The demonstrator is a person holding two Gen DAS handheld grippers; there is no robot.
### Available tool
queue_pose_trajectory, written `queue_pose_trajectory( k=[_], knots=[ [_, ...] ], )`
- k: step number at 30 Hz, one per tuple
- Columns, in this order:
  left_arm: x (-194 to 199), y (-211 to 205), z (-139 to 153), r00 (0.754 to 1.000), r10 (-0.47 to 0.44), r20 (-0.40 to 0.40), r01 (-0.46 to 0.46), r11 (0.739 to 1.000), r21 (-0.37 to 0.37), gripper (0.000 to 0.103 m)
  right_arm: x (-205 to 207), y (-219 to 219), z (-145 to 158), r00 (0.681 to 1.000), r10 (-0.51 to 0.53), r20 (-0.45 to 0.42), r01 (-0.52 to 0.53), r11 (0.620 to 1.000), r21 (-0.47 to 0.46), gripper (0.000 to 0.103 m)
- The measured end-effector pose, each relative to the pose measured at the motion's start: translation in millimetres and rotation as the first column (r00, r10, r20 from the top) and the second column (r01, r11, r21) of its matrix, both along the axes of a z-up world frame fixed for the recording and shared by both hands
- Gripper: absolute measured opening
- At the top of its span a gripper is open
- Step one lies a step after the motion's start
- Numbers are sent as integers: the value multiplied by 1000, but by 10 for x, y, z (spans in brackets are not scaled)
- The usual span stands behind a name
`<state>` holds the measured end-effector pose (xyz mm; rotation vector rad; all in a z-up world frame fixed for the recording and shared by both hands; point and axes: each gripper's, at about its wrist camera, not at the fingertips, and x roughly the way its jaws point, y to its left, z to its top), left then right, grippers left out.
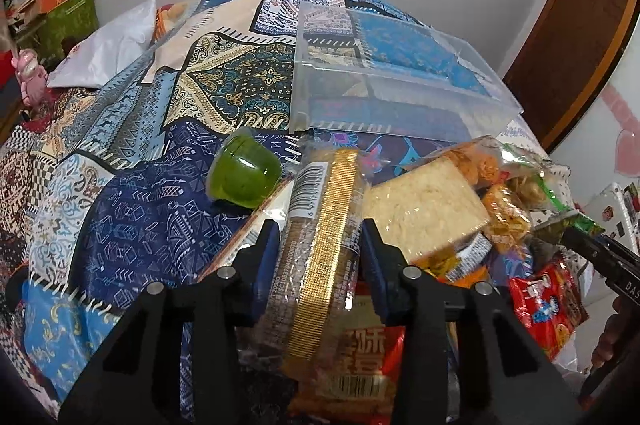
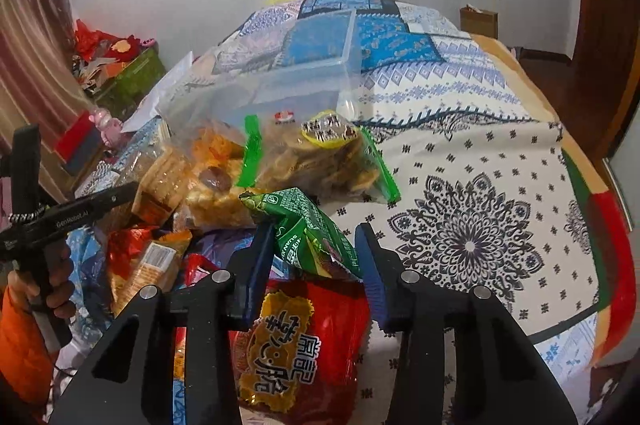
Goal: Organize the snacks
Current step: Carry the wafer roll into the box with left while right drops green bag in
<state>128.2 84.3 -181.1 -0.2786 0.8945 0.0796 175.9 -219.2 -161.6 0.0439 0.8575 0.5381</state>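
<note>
My left gripper (image 1: pixel 320 245) is shut on a round cake pack with a gold rim (image 1: pixel 326 225), held on edge above the snack pile. A green jelly cup (image 1: pixel 242 177) lies just left of it. A wrapped bread slice (image 1: pixel 428 201) lies to the right. A clear plastic box (image 1: pixel 400 73) stands on the bed beyond. My right gripper (image 2: pixel 316 245) has its fingers on both sides of a green snack packet (image 2: pixel 308 225), touching it; a red packet (image 2: pixel 300 345) lies below. A zip bag of crackers (image 2: pixel 320 157) lies ahead, with the clear box (image 2: pixel 300 65) behind it.
A patterned bedspread (image 2: pixel 480 185) covers the bed, open to the right of the pile. Several snack packets (image 1: pixel 544 305) lie heaped at the near edge. A white pillow (image 1: pixel 108 45) and cluttered boxes (image 1: pixel 64 9) are at far left. A wooden door (image 1: pixel 568 45) is right.
</note>
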Motion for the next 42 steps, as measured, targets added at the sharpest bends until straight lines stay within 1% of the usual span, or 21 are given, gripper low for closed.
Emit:
queue_pose_trajectory(
  k=[5,13,17,26,31,36,39,42],
  knots=[
    [-84,-4,150,999,5,41,-5,1000,-3,38,-25,-14,177,999,-6,51,5,1000,9,38],
    [-86,-63,546,989,-3,149,5,1000,-11,36,32,64,451,991,-7,135,2,999,34,38],
    [-34,-100,713,981,-10,196,13,1000,-16,35,111,155,595,984,5,179,-14,999,46,38],
    [269,-119,1020,964,-27,266,25,1000,10,34,345,370,817,964,26,265,-38,998,41,38],
    [466,-93,1177,952,-27,304,19,999,31,34,497,486,856,958,36,285,-46,999,26,38],
    [710,-74,1263,944,-31,329,12,998,59,34,713,582,832,959,45,278,-50,999,9,38],
    [859,-51,1225,948,-29,318,7,997,72,34,840,629,799,965,48,256,-54,998,14,38],
    [1044,-12,1111,958,-20,287,-5,996,87,34,975,702,747,969,58,241,-59,998,-3,38]
  ],
)
